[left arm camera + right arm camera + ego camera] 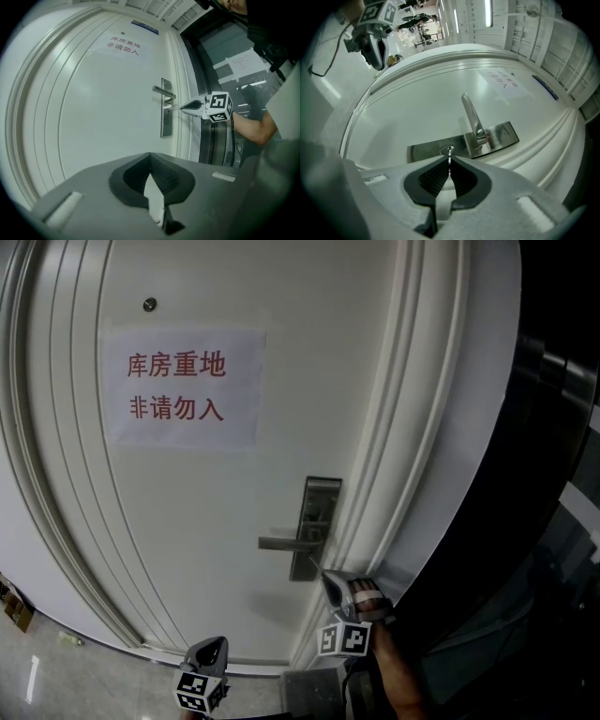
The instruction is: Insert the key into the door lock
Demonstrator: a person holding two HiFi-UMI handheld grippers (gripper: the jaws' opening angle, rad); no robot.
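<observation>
- Right gripper (449,163) — jaws clamped on the key (449,155); the key's tip meets the keyhole (447,150) in the metal lock plate (424,151), just beside the lever handle (472,117).
- Left gripper (150,155) — jaws together with nothing between them, well apart from the lock plate, facing the white door (108,108).
- A paper notice (183,387) is stuck on the door above the lever handle.

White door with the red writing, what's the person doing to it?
A person holds a hand-held gripper in each hand. The right hand-held gripper is shut on a small silver metal key, with its tip at the round keyhole in the steel lock plate on the white door. The left hand-held gripper is shut, empty, and away from the lock.
</observation>
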